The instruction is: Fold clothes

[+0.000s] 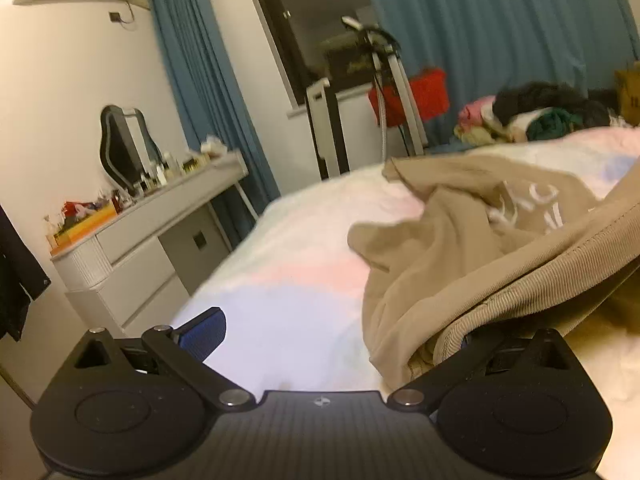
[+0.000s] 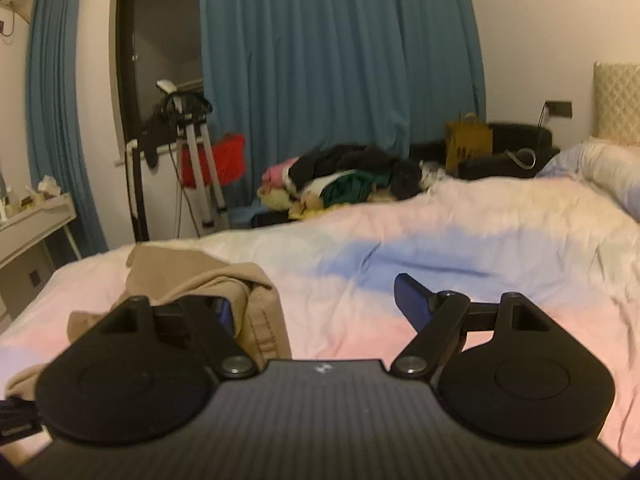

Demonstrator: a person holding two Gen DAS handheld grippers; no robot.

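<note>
A tan garment (image 1: pixel 472 248) is lying crumpled on the bed (image 1: pixel 288 280), stretching from the near edge toward the far side, its white lettering facing up. The left claw (image 1: pixel 340 332) is standing wide open, the ribbed hem draping over its right finger. The right claw (image 2: pixel 320 308) is also gaping wide, cloth bunching against its left finger (image 2: pixel 226 312); neither is pinching the garment. Bare bedding is spreading to the right. A clothes pile (image 2: pixel 344 180) is sitting beyond the far edge.

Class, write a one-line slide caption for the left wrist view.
Open left tool beside a crumpled tan sweatshirt, ribbed hem draped over one finger, on a pastel bedspread.
</note>
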